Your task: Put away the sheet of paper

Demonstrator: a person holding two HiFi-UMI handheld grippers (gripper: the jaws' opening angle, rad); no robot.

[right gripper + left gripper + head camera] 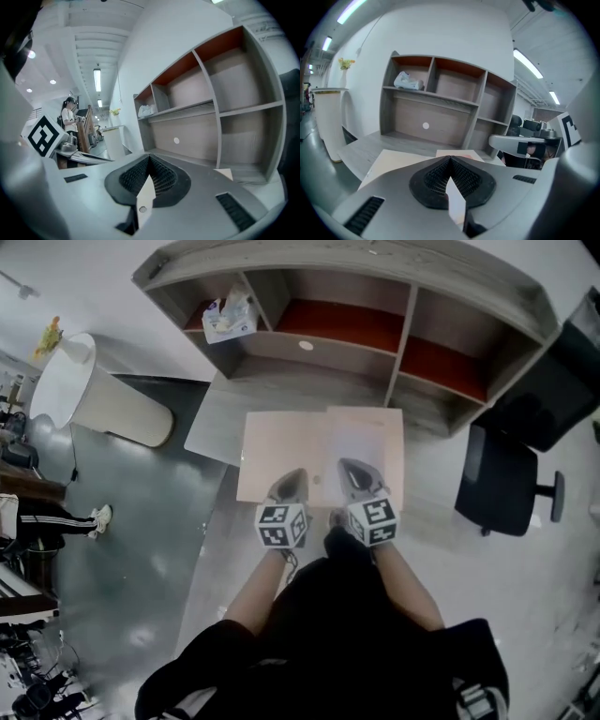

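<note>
A pale cream sheet of paper [319,451] hangs flat above the grey desk [214,423], in front of the shelf unit. My left gripper [291,486] is shut on its near edge, left of the middle. My right gripper [356,476] is shut on the same edge, a little to the right. In the left gripper view the black pads [436,180] pinch a white strip of the paper [455,202], and the sheet spreads out beyond. In the right gripper view the pads [161,180] clamp the paper edge [145,197], and a far corner of the sheet [225,174] shows.
A grey shelf unit [403,343] with open compartments stands at the back of the desk; a white plastic bag [228,317] lies in its top left one. A black office chair [502,479] is at the right, a white round stand [89,395] at the left. A person [70,117] stands far off.
</note>
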